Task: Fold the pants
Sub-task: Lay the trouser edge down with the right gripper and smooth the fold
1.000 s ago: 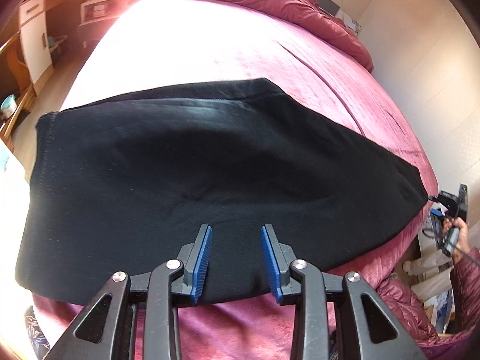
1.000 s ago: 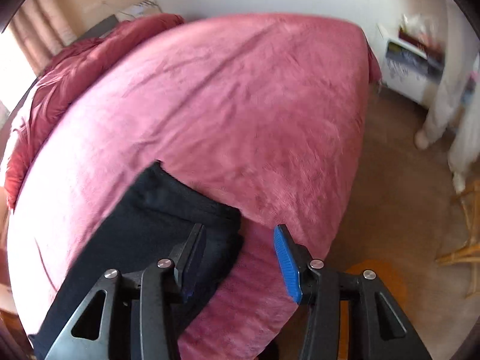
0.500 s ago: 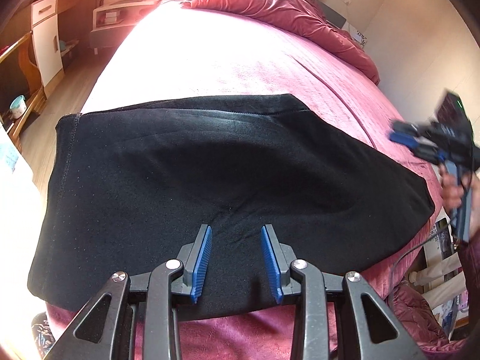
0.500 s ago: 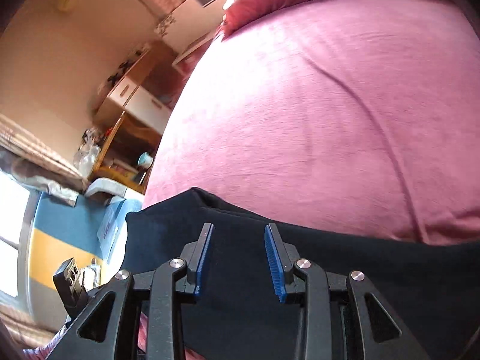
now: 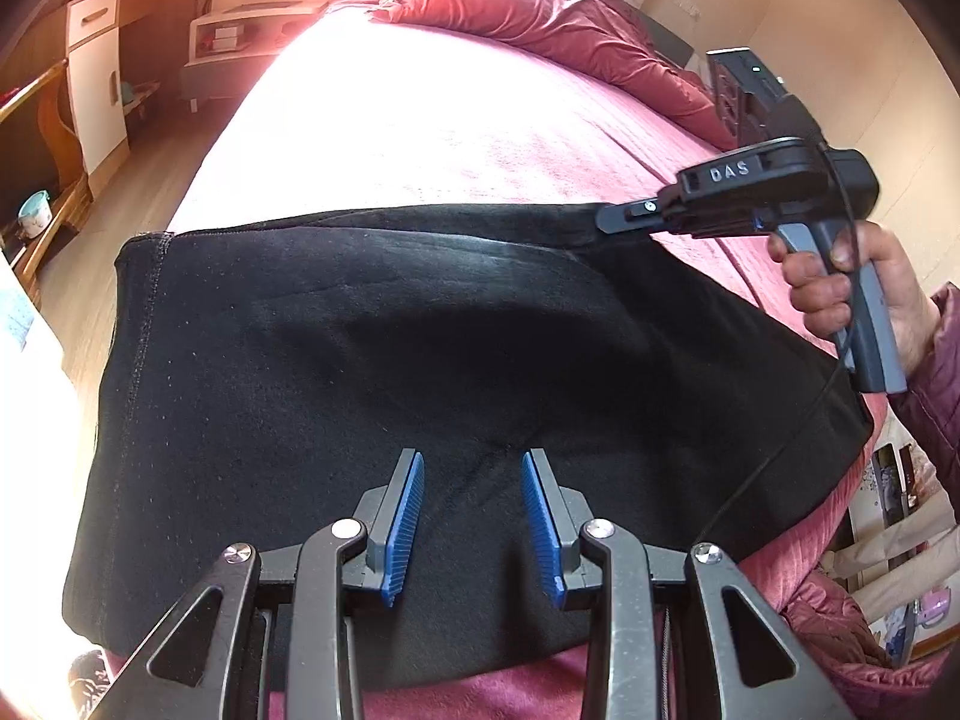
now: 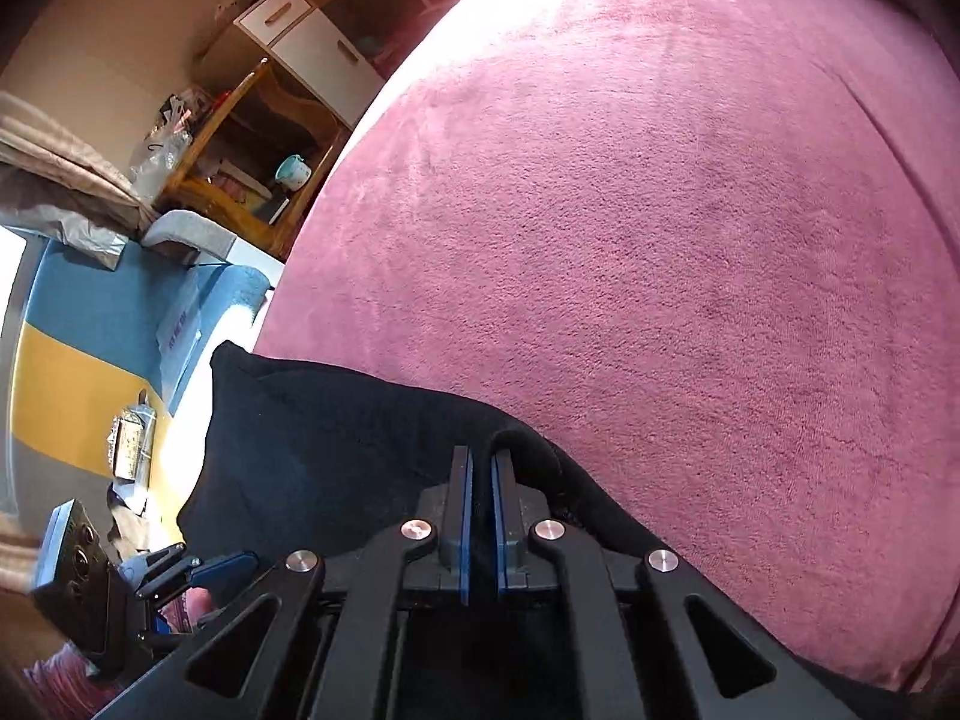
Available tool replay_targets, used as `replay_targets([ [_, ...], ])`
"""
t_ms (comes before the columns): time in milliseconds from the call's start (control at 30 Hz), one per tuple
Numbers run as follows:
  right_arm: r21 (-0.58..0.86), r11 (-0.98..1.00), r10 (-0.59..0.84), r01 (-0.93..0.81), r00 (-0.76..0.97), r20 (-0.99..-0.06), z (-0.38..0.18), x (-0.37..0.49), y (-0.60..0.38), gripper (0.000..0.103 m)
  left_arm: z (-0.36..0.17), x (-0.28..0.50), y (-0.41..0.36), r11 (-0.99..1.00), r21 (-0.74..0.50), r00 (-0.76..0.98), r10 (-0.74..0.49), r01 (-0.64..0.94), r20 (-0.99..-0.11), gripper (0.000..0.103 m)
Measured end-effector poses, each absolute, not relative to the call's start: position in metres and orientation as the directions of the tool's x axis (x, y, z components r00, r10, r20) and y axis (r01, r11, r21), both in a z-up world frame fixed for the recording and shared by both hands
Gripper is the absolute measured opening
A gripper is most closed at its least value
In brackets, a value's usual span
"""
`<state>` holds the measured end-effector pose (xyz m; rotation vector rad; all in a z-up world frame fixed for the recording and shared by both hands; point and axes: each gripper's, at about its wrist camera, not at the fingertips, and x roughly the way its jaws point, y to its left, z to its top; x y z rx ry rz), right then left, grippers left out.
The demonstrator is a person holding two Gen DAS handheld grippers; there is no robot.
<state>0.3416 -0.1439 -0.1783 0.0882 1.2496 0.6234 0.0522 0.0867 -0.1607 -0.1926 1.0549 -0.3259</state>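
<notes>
1. While the black pants (image 5: 372, 372) lie spread flat across the near part of the pink bed cover (image 5: 420, 138), the left gripper (image 5: 473, 525) hangs just above them with its blue pads (image 5: 403, 525) set apart and nothing between them.
2. Seen from the right wrist, the right gripper (image 6: 478, 525) has its pads pressed almost together, and a raised fold of the pants' far edge (image 6: 522, 450) is pinched between them.
3. Seen from the left wrist, that same gripper (image 5: 612, 219) reaches in from the right side, its tip meeting the far edge of the pants, which is lifted slightly off the cover there.
4. A hand (image 5: 852, 288) in a maroon quilted sleeve (image 5: 936, 372) grips its grey handle, and a thin black cable (image 5: 780, 450) trails from it over the fabric.
5. Farther off, a bunched red quilt (image 5: 540, 24) lies at the head of the bed.
6. Beyond the bed's left side stand a white cabinet (image 5: 96, 72) and wooden shelves (image 5: 54, 138) holding a pale blue cup (image 5: 31, 213).
</notes>
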Motion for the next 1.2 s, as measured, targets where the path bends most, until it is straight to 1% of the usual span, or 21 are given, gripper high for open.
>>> replay_targets([
  [67, 0.362, 0.834, 0.488, -0.417, 0.25, -0.836, -0.162, 0.337, -0.144, 0.005, -0.163, 0.058, 0.091, 0.933, -0.331, 0.448, -0.357, 0.139, -0.82, 0.035],
  [133, 0.377, 0.855, 0.489, -0.356, 0.311, -0.815, -0.158, 0.341, -0.158, 0.004, -0.167, 0.061, 0.098, 0.951, -0.296, 0.454, -0.304, 0.09, -0.838, 0.034],
  [200, 0.367, 0.879, 0.455, -0.305, 0.304, -0.837, -0.175, 0.349, -0.159, 0.004, -0.176, 0.066, 0.104, 0.945, -0.322, 0.429, -0.317, 0.062, -0.846, 0.034],
  [267, 0.315, 0.898, 0.405, -0.308, 0.293, -0.866, -0.189, 0.348, -0.152, 0.004, -0.179, 0.068, 0.107, 0.943, -0.327, 0.422, -0.318, 0.053, -0.849, 0.034],
  [367, 0.342, 0.903, 0.412, -0.258, 0.302, -0.86, -0.2, 0.35, -0.156, 0.005, -0.174, 0.068, 0.107, 0.944, -0.325, 0.419, -0.317, 0.055, -0.851, 0.034],
  [400, 0.351, 0.902, 0.417, -0.251, 0.303, -0.857, -0.199, 0.35, -0.156, 0.005, -0.171, 0.066, 0.111, 0.939, -0.34, 0.422, -0.329, 0.051, -0.845, 0.035],
  [467, 0.351, 0.902, 0.418, -0.249, 0.312, -0.853, -0.193, 0.347, -0.159, 0.009, -0.163, 0.065, 0.122, 0.922, -0.386, 0.43, -0.36, 0.03, -0.828, 0.038],
  [500, 0.356, 0.902, 0.422, -0.244, 0.319, -0.849, -0.19, 0.345, -0.161, 0.016, -0.159, 0.062, 0.131, 0.917, -0.399, 0.438, -0.362, 0.009, -0.823, 0.039],
  [533, 0.362, 0.902, 0.425, -0.236, 0.334, -0.841, -0.185, 0.342, -0.166, 0.028, -0.153, 0.06, 0.143, 0.912, -0.409, 0.449, -0.358, -0.018, -0.819, 0.042],
  [567, 0.362, 0.904, 0.424, -0.23, 0.358, -0.832, -0.177, 0.337, -0.171, 0.035, -0.147, 0.057, 0.158, 0.904, -0.425, 0.462, -0.358, -0.048, -0.812, 0.043],
  [600, 0.368, 0.903, 0.428, -0.222, 0.384, -0.818, -0.171, 0.331, -0.177, 0.044, -0.143, 0.05, 0.174, 0.894, -0.44, 0.476, -0.353, -0.081, -0.806, 0.043],
  [700, 0.406, 0.883, 0.469, -0.235, 0.419, -0.777, -0.155, 0.309, -0.185, 0.045, -0.132, 0.037, 0.227, 0.866, -0.449, 0.501, -0.295, -0.218, -0.814, 0.043],
  [800, 0.411, 0.869, 0.493, -0.274, 0.422, -0.761, -0.148, 0.279, -0.185, 0.045, -0.13, 0.017, 0.273, 0.831, -0.454, 0.506, -0.254, -0.322, -0.824, 0.043],
  [900, 0.413, 0.859, 0.508, -0.303, 0.41, -0.758, -0.152, 0.248, -0.182, 0.045, -0.14, -0.001, 0.298, 0.785, -0.485, 0.476, -0.281, -0.385, -0.833, 0.041],
  [1033, 0.402, 0.857, 0.507, -0.323, 0.387, -0.77, -0.166, 0.211, -0.178, 0.045, -0.156, -0.008, 0.297, 0.755, -0.516, 0.439, -0.334, -0.405, -0.834, 0.04],
  [1133, 0.402, 0.854, 0.509, -0.331, 0.364, -0.78, -0.178, 0.19, -0.173, 0.045, -0.162, -0.006, 0.285, 0.76, -0.511, 0.416, -0.345, -0.402, -0.841, 0.037],
  [1200, 0.405, 0.852, 0.51, -0.332, 0.349, -0.787, -0.186, 0.179, -0.172, 0.045, -0.169, -0.002, 0.275, 0.762, -0.512, 0.406, -0.354, -0.397, -0.843, 0.036],
])
